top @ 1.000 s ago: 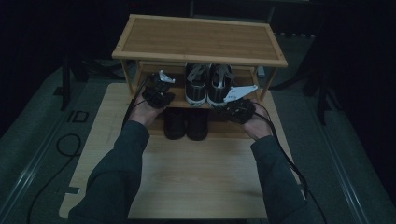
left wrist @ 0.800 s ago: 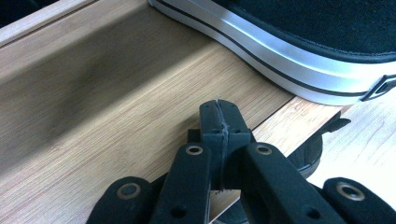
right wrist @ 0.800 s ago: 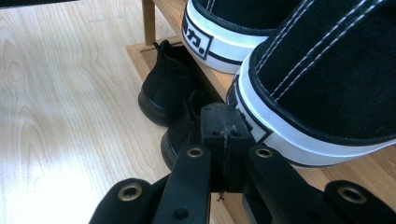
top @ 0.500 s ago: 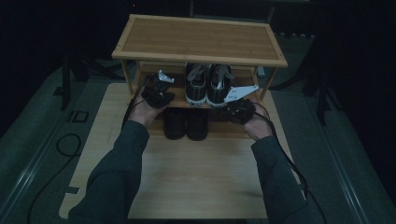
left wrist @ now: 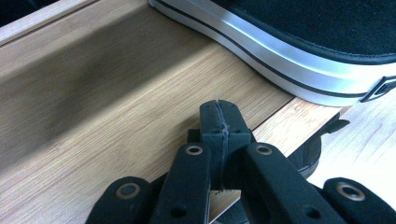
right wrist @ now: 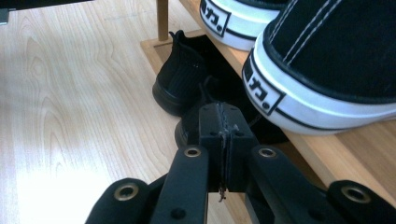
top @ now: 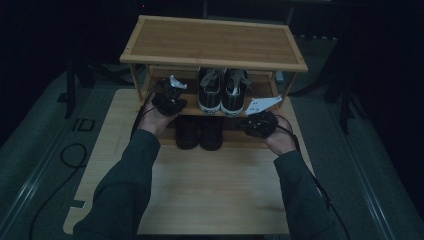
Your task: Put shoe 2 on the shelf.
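Observation:
A pair of black sneakers with white soles (top: pixel 222 92) stands on the middle shelf of a bamboo shoe rack (top: pixel 215 42). A pair of black boots (top: pixel 199 132) sits on the bottom shelf, heels out. My left gripper (top: pixel 170 97) is at the middle shelf's front edge, left of the sneakers, its jaws pressed together with nothing between them (left wrist: pixel 219 122). A sneaker's white sole (left wrist: pixel 280 51) lies just beyond it. My right gripper (top: pixel 260 124) hovers right of the boots, below the shelf edge, jaws also shut and empty (right wrist: pixel 221 123). The sneaker heels (right wrist: pixel 299 93) and boots (right wrist: pixel 180 81) are close ahead.
The rack stands on a light wooden table (top: pixel 200 190) with bare surface in front. A white tag-like piece (top: pixel 262 104) sticks out at the shelf's right end. Cables (top: pixel 72 152) lie on the grey floor to the left. Dark surroundings ring the table.
Both hands stay near the rack's front. The left gripper has edged slightly up toward the middle shelf; the right one has barely shifted.

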`<state>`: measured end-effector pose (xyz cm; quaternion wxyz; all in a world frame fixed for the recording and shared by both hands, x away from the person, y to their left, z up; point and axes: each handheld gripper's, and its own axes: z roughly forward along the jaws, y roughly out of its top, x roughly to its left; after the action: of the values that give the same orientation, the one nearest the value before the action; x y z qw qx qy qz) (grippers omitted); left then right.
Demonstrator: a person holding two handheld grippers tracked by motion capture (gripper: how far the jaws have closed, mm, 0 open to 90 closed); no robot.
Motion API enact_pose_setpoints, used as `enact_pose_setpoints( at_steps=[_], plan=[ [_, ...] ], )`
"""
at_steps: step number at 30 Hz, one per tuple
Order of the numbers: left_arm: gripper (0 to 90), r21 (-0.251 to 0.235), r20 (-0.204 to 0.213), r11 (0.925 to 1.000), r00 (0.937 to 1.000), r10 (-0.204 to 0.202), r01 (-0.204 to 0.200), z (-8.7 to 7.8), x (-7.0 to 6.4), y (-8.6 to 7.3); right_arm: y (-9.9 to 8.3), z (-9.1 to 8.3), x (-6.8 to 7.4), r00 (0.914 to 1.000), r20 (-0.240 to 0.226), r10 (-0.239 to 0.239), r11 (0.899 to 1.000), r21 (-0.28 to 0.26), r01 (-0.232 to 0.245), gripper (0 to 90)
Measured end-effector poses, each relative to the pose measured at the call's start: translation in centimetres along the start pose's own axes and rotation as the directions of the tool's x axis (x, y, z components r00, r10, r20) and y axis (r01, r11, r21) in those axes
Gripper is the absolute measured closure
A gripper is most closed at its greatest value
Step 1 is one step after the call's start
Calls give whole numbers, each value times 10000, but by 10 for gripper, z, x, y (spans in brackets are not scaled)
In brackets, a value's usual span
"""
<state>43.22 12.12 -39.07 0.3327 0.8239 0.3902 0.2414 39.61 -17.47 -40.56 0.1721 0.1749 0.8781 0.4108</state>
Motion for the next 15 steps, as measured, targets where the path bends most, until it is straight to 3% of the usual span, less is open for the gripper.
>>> enact_pose_setpoints(
  at_steps=[15],
  plan=[
    [900, -11, -19, 10000, 10000, -64, 64, 0, 0, 0, -25, -5, -1, 9982, 9, 591, 9982, -100, -591, 877]
  ],
)
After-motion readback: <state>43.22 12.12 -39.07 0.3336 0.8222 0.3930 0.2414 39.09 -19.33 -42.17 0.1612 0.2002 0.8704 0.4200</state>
